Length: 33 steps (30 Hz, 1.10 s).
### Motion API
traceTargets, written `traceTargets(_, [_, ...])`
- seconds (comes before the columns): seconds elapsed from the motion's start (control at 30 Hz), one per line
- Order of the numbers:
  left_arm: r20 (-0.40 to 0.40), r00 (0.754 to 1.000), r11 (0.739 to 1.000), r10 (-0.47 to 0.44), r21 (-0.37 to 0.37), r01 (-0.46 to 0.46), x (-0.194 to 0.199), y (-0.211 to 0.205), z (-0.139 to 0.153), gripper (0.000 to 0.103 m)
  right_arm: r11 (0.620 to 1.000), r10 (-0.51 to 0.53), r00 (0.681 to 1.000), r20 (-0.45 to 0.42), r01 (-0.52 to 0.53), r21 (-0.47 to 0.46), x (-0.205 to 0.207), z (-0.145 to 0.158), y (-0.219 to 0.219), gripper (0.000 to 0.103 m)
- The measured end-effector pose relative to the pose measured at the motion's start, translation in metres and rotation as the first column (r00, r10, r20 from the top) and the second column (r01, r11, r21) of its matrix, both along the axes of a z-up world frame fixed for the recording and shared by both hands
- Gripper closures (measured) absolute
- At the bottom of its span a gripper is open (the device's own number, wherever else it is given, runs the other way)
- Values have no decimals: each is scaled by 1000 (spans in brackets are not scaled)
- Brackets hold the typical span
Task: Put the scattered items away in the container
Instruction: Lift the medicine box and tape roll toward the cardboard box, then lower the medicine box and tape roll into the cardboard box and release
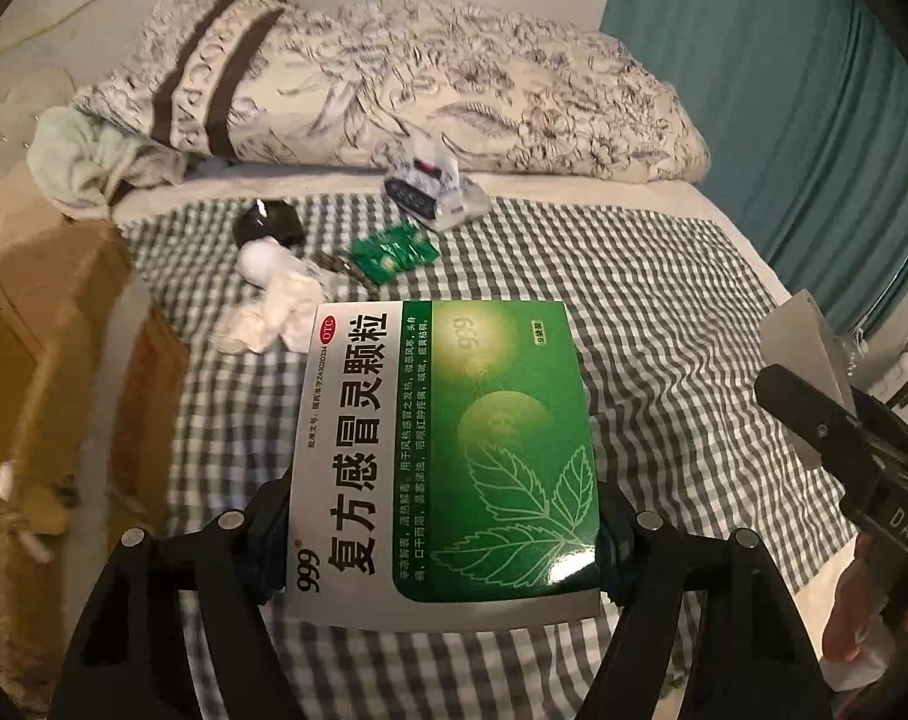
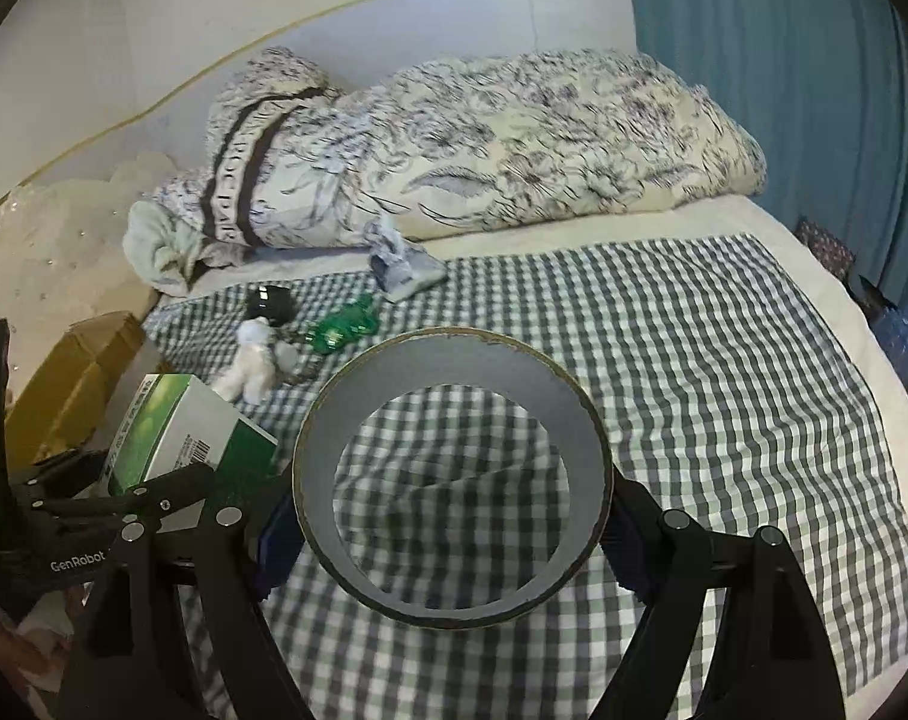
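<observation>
Both grippers loaded above the bed, cardboard box off to our left.

We clamp the medicine box [image 1: 447, 456] in the left gripper [image 1: 444, 540] and the tape roll [image 2: 454, 468] in the right gripper [image 2: 454, 534]; swinging toward the cardboard box [image 1: 51, 324], the two loads could collide or the edge-held roll could slip.

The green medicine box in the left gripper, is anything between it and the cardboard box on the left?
Nothing visible blocks it. The green medicine box is clamped in the left gripper above the checked sheet; the cardboard box sits beside the bed with open space between. The crumpled tissue lies farther ahead, off that line.
</observation>
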State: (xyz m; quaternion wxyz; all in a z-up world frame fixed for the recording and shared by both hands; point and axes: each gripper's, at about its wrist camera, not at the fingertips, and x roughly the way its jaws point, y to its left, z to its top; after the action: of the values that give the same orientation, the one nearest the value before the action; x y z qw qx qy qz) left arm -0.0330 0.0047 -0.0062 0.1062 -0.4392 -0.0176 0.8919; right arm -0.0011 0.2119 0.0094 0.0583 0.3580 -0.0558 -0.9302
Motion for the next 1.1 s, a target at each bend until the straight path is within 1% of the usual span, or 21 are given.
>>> traceTargets(0.13, [-33, 999, 1000, 17, 19, -16, 16, -12, 21, 26, 1000, 30, 999, -26, -29, 9, 13, 16, -18, 21])
traceTargets(0.3, [-85, 995, 999, 46, 20, -44, 36, -34, 49, 26, 997, 81, 994, -75, -80, 21, 31, 41, -50, 21])
traceTargets(0.5, [-122, 988, 996, 89, 11, -89, 54, -81, 80, 26, 990, 139, 982, -124, -140, 6, 46, 68, -96, 21])
traceTargets(0.6, [-127, 983, 991, 132, 11, -132, 63, -111, 91, 26, 984, 174, 975, -138, -176, -4, 50, 81, -123, 21])
traceTargets(0.7, [-153, 971, 983, 185, 22, -184, 74, -144, 104, 26, 976, 216, 964, -155, -220, -6, 54, 93, -152, 21])
traceTargets(0.8, [-163, 960, 974, 226, 54, -220, 85, -174, 111, 26, 965, 261, 950, -171, -262, 14, 61, 104, -181, 21])
traceTargets(0.87, [-169, 953, 968, 251, 56, -245, 90, -189, 113, 26, 958, 283, 943, -176, -285, 19, 64, 108, -195, 21])
traceTargets(1.0, [-149, 943, 955, 297, 71, -289, 100, -218, 107, 26, 942, 333, 928, -169, -333, 29, 72, 107, -226, 21])
traceTargets(1.1, [-137, 937, 947, 320, 59, -315, 103, -234, 100, 26, 931, 363, 918, -158, -363, 27, 71, 104, -243, 21])
